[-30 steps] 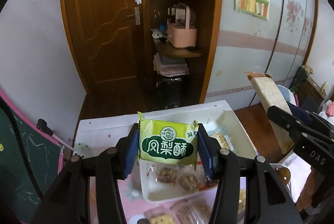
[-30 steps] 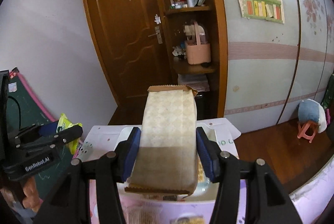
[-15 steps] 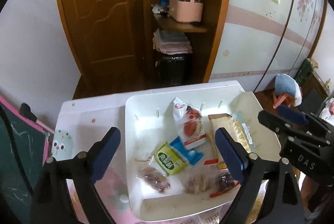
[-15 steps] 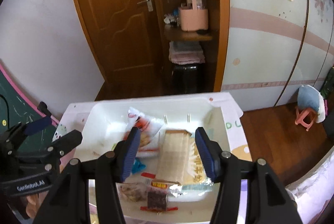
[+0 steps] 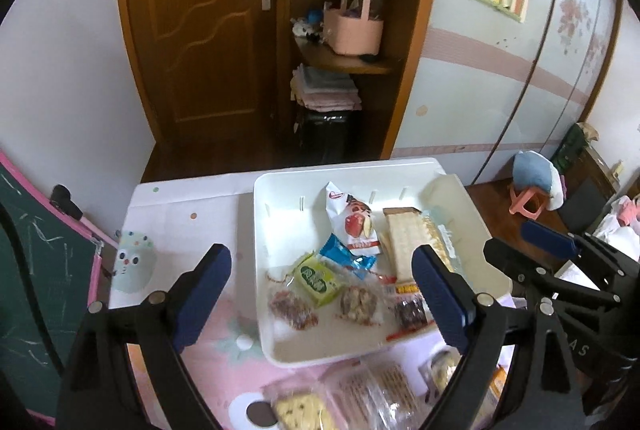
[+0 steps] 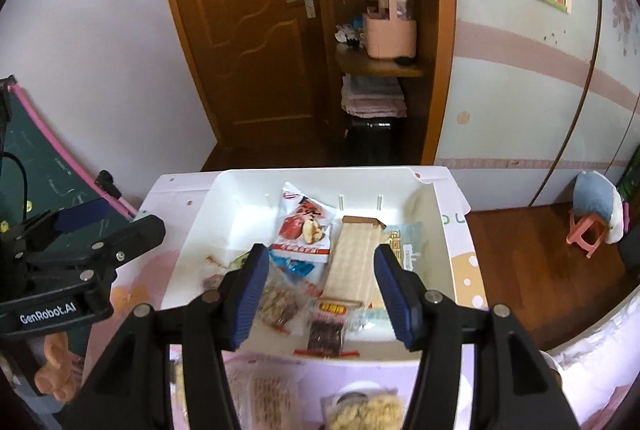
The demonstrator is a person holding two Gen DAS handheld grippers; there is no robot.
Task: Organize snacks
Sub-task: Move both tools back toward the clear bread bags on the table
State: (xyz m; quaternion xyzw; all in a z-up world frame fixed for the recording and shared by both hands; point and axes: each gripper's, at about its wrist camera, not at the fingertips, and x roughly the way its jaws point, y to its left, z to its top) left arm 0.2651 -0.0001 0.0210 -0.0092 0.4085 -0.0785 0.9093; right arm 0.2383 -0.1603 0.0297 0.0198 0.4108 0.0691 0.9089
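Observation:
A white tray (image 5: 280,346) on the table holds several snacks: a green pineapple-cake packet (image 5: 318,278), a blue packet (image 5: 347,257), a white and red packet (image 5: 352,224) and a tan wafer pack (image 5: 406,244). My left gripper (image 5: 322,298) is open and empty above the tray's near part. My right gripper (image 6: 322,294) is open and empty above the tray (image 6: 224,201), with the tan wafer pack (image 6: 356,258) lying between its fingers' line of sight. The white and red packet (image 6: 304,226) lies left of the wafer pack.
More wrapped snacks (image 5: 372,394) lie on the pink tablecloth in front of the tray, also in the right wrist view (image 6: 260,394). A green chalkboard (image 5: 36,270) stands at the left. A wooden door (image 5: 200,9) and shelves (image 5: 352,57) are behind the table.
A second ago my left gripper held the green packet and my right the tan wafer pack. Both were let go into the tray; both grippers have opened and drawn back.

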